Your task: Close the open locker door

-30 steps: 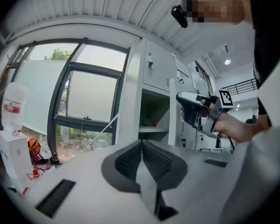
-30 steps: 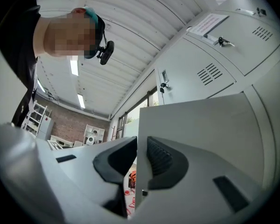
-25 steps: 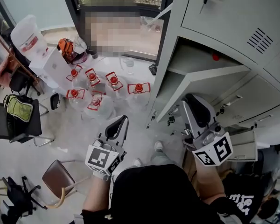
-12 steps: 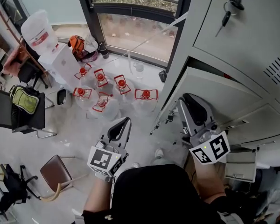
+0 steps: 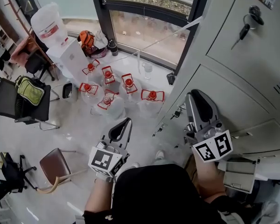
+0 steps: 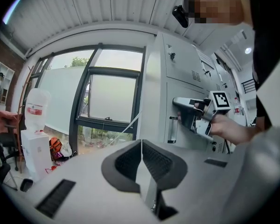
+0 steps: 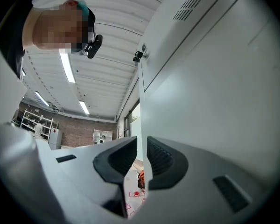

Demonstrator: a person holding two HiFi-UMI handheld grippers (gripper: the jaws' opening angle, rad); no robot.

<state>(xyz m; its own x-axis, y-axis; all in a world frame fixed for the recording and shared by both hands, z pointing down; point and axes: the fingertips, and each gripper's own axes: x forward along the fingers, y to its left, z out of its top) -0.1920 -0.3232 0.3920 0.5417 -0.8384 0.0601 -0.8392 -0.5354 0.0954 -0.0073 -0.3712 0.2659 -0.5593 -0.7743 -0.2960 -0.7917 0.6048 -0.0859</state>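
Observation:
The grey locker door (image 5: 238, 101) lies about flush with the locker front, and no dark opening shows around it. My right gripper (image 5: 196, 96) rests with its tips against that door, jaws shut with only a thin slit and nothing between them. In the right gripper view the door (image 7: 214, 97) fills the right side, close beside the right gripper (image 7: 142, 146). My left gripper (image 5: 126, 121) hangs shut over the floor, away from the lockers. The left gripper view looks past the left gripper (image 6: 141, 146) to the door's handle (image 6: 172, 129) and the right gripper (image 6: 179, 101) against it.
Several water bottles with red caps (image 5: 129, 83) stand on the floor by the window. A water dispenser (image 5: 49, 27) is at far left, with a black chair (image 5: 18, 101) and a brown chair (image 5: 56, 164) nearby. Keys (image 5: 245, 29) hang in the upper locker. A small flap (image 5: 240, 174) sticks out low right.
The locker door has swung from wide open, with its shelf showing, to flush with the front. My right gripper followed it inward. The left gripper stayed put.

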